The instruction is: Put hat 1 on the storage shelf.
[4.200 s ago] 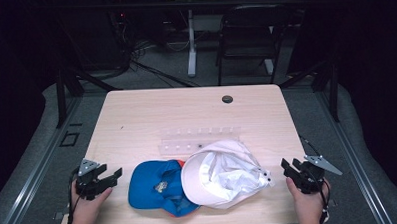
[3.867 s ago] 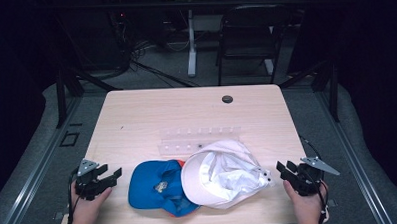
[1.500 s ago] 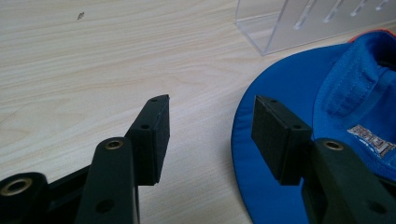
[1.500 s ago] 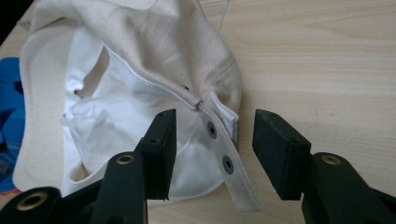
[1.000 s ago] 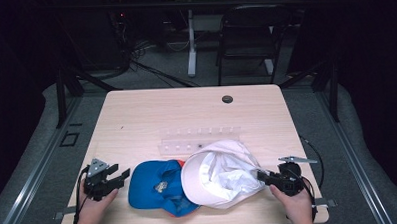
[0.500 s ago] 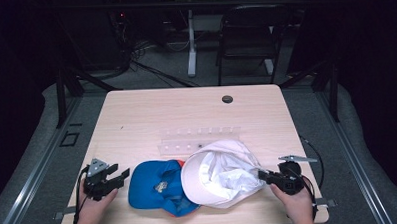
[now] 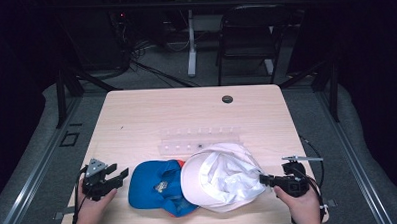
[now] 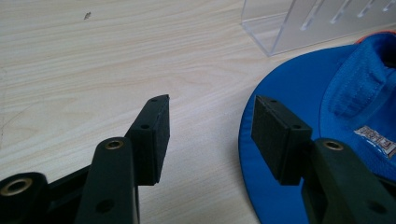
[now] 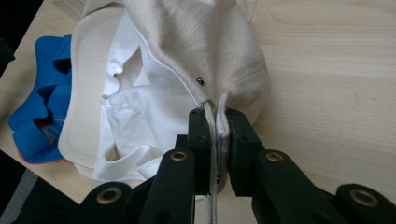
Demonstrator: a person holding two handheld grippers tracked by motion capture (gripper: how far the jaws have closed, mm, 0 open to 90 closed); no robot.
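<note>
While the right gripper (image 9: 215, 122) pinches the white cap's (image 7: 224, 177) edge, jaws just clamped on fabric, that thin fold could slip free on a lift. It overlaps the blue cap (image 7: 156, 187), which may drag along. Left gripper (image 8: 208, 133) waits open beside the blue brim; a clear rack (image 7: 200, 143) sits just behind.

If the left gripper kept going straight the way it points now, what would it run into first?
Probably the blue cap: its brim edge lies just ahead of one of the open left gripper's jaws. Between the jaws is bare table, with the clear plastic rack farther on. Depth is uncertain.
</note>
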